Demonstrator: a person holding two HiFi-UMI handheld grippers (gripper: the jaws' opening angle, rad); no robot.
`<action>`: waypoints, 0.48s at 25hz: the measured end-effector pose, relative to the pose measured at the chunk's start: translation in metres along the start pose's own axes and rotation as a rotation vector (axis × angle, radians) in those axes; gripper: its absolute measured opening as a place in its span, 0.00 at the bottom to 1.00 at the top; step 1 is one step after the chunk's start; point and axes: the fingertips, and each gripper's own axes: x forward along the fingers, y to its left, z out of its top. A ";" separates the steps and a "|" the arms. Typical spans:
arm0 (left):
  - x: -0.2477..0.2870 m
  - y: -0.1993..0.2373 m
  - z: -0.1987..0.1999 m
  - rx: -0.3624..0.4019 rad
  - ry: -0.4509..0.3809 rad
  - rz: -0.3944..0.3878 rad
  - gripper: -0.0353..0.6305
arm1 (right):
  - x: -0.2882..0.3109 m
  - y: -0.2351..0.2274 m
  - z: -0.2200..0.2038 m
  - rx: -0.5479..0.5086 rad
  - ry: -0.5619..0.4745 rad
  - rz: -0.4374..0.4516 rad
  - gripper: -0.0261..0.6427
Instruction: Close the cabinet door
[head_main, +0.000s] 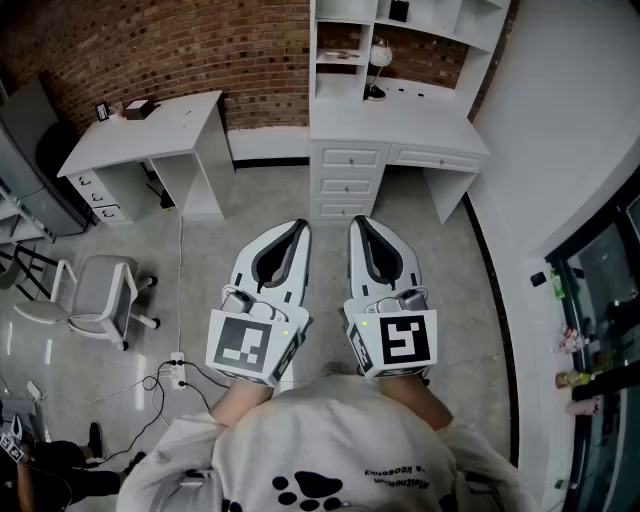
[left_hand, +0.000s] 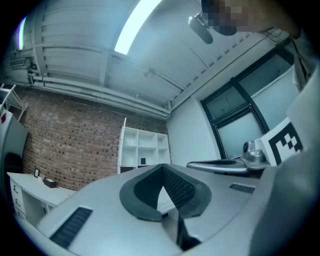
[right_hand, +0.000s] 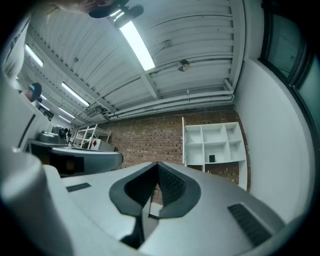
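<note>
Both grippers are held side by side over the grey floor, pointing slightly upward at a white desk with drawers (head_main: 352, 172) and a shelf unit (head_main: 400, 30) against the brick wall. The left gripper (head_main: 301, 228) is shut with nothing between its jaws, and so is the right gripper (head_main: 357, 221). In the left gripper view the jaws (left_hand: 162, 167) meet at their tips, with the white shelf unit (left_hand: 145, 150) far beyond. The right gripper view shows the same: closed tips (right_hand: 157, 165) and the shelf unit (right_hand: 215, 145) far off. I see no open cabinet door in any view.
A second white desk (head_main: 150, 130) stands at the back left, with a grey office chair (head_main: 98, 300) in front of it. A power strip with cables (head_main: 176, 374) lies on the floor at the left. A dark glass front with bottles (head_main: 575, 350) runs along the right wall.
</note>
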 end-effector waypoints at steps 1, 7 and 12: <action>0.008 -0.001 -0.001 -0.004 -0.011 -0.004 0.06 | 0.005 -0.006 -0.001 -0.002 -0.002 0.001 0.07; 0.053 -0.001 -0.007 0.002 -0.036 0.005 0.06 | 0.032 -0.044 -0.013 0.007 -0.012 0.011 0.07; 0.079 -0.002 -0.020 0.008 -0.002 0.050 0.06 | 0.047 -0.067 -0.028 0.021 -0.009 0.042 0.07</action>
